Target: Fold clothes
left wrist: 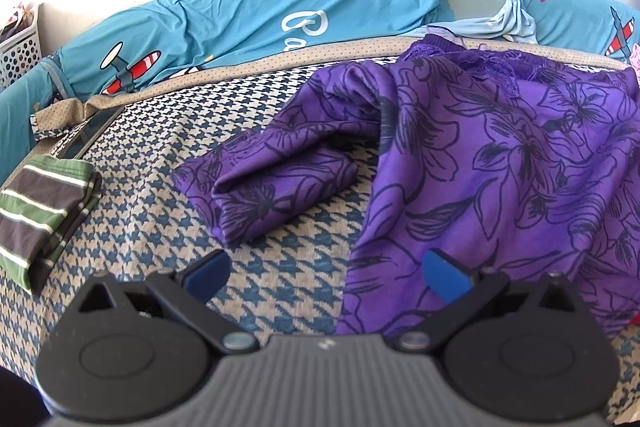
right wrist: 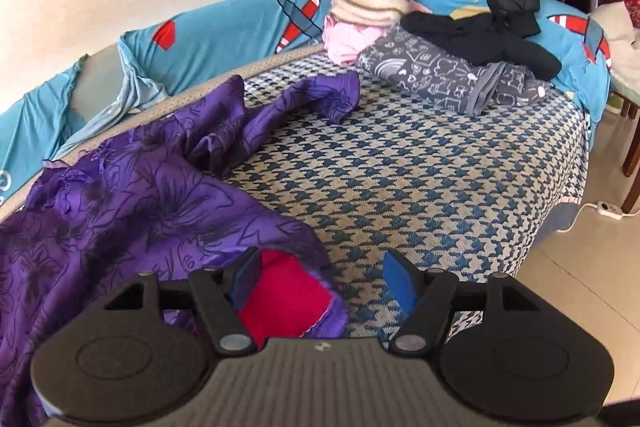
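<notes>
Purple flower-print garment spread loose on the bed, both hand-held grippers released.

The thin purple garment with dark flower outlines (left wrist: 500, 155) lies rumpled on the blue-and-cream houndstooth bed cover (right wrist: 420, 187), one sleeve doubled over at its far side. It looks light, soft and limp, likely to slide and sag, so a hem corner or shoulder seam seems the best hold. The left hand-held gripper (left wrist: 328, 271) hovers spread over its edge; the right hand-held gripper (right wrist: 320, 283) stands parted, the pink-lined hem corner (right wrist: 280, 299) between the jaws, seemingly ungripped. White script on the turquoise aeroplane-print sheet (left wrist: 240, 11) is partly hidden, perhaps starting "Ba".
</notes>
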A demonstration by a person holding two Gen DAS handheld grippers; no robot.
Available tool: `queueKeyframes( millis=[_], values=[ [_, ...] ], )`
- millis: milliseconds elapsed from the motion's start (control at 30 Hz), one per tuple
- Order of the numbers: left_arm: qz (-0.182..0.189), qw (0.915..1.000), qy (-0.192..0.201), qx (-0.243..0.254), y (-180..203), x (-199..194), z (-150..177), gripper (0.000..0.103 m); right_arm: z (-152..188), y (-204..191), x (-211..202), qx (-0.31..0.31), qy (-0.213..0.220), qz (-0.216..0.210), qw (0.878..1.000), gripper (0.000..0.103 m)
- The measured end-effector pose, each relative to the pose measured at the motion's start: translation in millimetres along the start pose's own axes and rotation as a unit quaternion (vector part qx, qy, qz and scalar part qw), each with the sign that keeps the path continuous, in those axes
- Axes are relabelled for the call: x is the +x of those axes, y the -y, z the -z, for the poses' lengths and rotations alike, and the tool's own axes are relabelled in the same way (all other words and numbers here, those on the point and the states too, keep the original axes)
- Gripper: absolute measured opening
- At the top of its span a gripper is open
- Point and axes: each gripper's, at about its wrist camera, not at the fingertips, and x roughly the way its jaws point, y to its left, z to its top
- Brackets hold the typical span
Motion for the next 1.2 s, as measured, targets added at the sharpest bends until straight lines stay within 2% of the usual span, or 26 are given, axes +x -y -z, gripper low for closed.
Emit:
queueKeyframes(
  millis=[33,100,233,367,500,533,633,700,800,900,1200],
  values=[
    [-0.001,1.0,0.001,-0.002,-1.2,-0.5,-0.7,0.103,4.0,-3.4,-4.6,-0.009,0.006,-0.012,1.0,0.066],
    [-0.001,1.0,0.004,-0.006,-4.1,-2.0,-2.0,0.103,12.3,-17.1,-11.3,-0.048,0.01,-0.063,0.997,0.066],
    [0.001,0.9999,0.004,-0.015,-9.6,-3.4,-2.6,0.103,37.8,-53.8,-14.0,-0.133,-0.011,-0.161,0.978,0.066],
    [0.009,0.9999,0.005,-0.009,-11.0,-7.6,-1.5,0.103,62.8,-85.1,-17.8,-0.206,-0.028,-0.21,0.955,0.066],
    [0.022,0.9997,0.006,-0.001,-11.5,-14.3,3.2,0.103,78.4,-102.3,-20.7,-0.244,-0.031,-0.252,0.936,0.065],
    [0.025,0.9997,0.005,0.002,-11.4,-15.9,4.7,0.103,80.9,-106.0,-20.2,-0.251,-0.032,-0.257,0.933,0.065],
    [0.034,0.9994,0.001,0.011,-9.7,-20.2,9.1,0.103,85.4,-115.3,-14.4,-0.269,-0.041,-0.263,0.926,0.053],
    [0.042,0.999,0.003,0.017,-8.9,-24.2,12.0,0.103,87.7,-121.7,-10.2,-0.273,-0.047,-0.267,0.923,0.036],
    [0.054,0.9982,0.006,0.027,-6.5,-31.3,16.1,0.103,90.8,-129.7,-2.9,-0.279,-0.058,-0.267,0.921,0.021],
    [0.063,0.9971,0.01,0.04,-3.9,-38.9,21.1,0.103,91.2,-136.0,3.2,-0.279,-0.058,-0.271,0.92,0.017],
    [0.09,0.9918,0.002,0.091,11.1,-53.1,39.8,0.103,65.8,-163.1,36.4,-0.238,-0.057,-0.289,0.925,0.017]
  ],
)
